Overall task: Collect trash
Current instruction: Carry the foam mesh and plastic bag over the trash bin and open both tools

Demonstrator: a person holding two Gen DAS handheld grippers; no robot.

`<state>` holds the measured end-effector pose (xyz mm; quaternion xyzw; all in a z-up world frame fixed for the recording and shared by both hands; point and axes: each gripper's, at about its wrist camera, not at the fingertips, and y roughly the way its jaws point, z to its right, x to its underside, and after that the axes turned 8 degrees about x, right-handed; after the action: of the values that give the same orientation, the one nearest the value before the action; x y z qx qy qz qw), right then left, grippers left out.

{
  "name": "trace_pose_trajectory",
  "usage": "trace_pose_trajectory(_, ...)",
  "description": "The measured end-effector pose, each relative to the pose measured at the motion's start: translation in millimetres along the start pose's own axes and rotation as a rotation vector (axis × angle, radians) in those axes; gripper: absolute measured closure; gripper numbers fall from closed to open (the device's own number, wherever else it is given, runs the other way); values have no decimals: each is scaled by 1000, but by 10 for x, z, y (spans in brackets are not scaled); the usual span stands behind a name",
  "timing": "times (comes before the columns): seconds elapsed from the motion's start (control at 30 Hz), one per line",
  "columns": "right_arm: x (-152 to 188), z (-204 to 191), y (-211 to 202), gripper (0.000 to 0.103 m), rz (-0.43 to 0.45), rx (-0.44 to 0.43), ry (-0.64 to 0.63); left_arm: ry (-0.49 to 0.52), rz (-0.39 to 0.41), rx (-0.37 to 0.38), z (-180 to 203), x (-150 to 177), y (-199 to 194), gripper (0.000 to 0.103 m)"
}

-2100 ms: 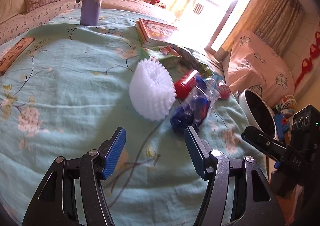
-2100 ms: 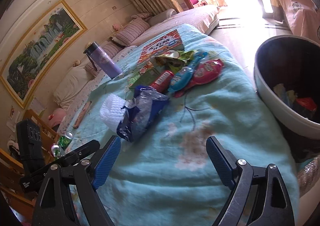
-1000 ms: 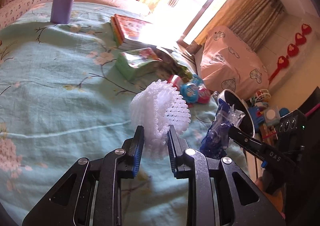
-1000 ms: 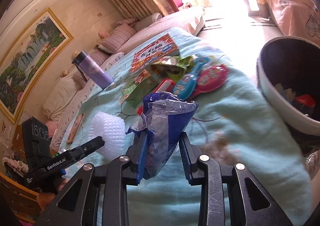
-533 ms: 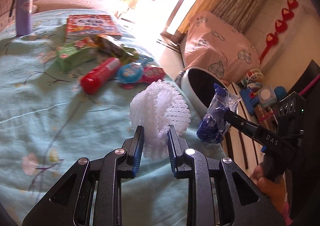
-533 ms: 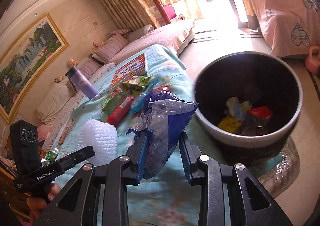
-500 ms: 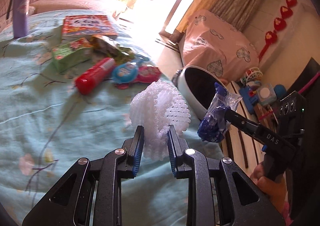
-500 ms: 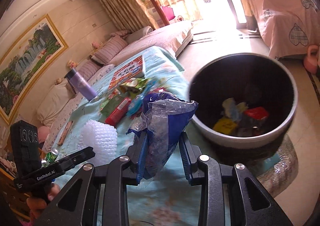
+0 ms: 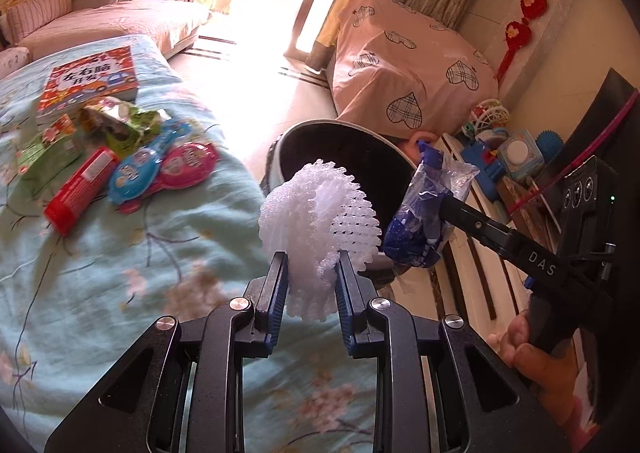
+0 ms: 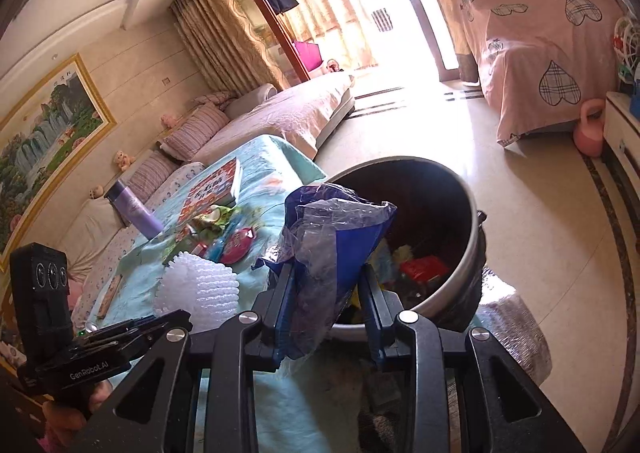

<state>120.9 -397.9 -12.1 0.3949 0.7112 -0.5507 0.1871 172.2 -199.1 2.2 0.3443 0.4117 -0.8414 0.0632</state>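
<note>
Left wrist view: the left gripper (image 9: 310, 285) has its jaws clamped on a white foam net (image 9: 316, 213), held in the air at the near rim of the round trash bin (image 9: 280, 157). Just beside it, the right gripper (image 10: 326, 307) pinches a crumpled blue and clear plastic bag (image 10: 332, 237) in front of the bin's mouth. More wrappers (image 9: 168, 165) lie on the teal blanket (image 9: 100, 273).

- You hold a white foam net (image 9: 316, 213) between blue pads (image 9: 277, 295).
- Your other gripper carries a blue and clear wrapper (image 10: 332, 249).
- The bedspread (image 9: 120, 261) is pale teal with brown branches and pink blossoms.
- The bin (image 10: 466, 253) is dark inside, with a pale rim.
</note>
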Motion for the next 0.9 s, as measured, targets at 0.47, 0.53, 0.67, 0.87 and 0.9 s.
trace_pose_trajectory(0.47,-260,149,155,71,10,63,-43,83,-30,-9,250,-366,465,81)
trace_pose_trajectory(0.53,-285,167,204,71,-1,69,-50,85,-38,-12,240,-393,525,81)
trace_pose_trajectory(0.67,-328,178,286,71,-19,89,-72,88,-45,-16,228,-433,608,80)
trace_pose_trajectory(0.87,-379,224,450,65,-58,108,-86,90,-84,-30,177,-476,789,71)
trace_pose_trajectory(0.9,-385,240,476,64,-65,107,-81,89,-87,-29,173,-473,798,69)
